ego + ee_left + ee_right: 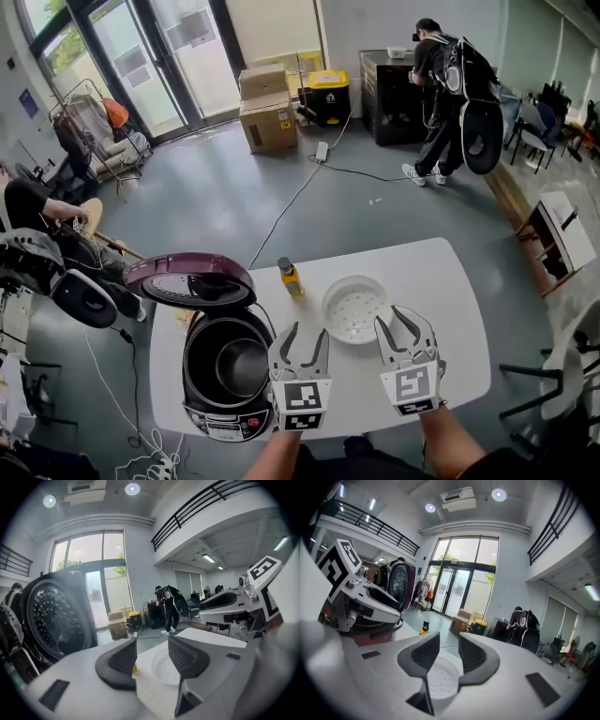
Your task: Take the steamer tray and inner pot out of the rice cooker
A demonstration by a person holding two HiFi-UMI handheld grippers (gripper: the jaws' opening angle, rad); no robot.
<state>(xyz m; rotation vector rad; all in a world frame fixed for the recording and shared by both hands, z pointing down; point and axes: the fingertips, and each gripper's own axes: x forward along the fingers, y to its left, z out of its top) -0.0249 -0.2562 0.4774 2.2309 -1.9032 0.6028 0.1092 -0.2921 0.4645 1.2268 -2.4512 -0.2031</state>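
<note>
White bench (450,281). Rice cooker (225,375) at its left end, lid (190,279) tipped up. Inner pot (241,361) sits in the cooker body. Steamer tray (355,307) lies on the bench right of the cooker, near a small yellow bottle (292,277).

Left claw (302,330): jaws part-way apart, nothing between them, raised beside the cooker.

Right claw (394,323): narrow gap, empty, raised just right of the tray.

Head view looks steeply down; 2 gripper views share the steamer tray (162,670) (439,679).
</note>
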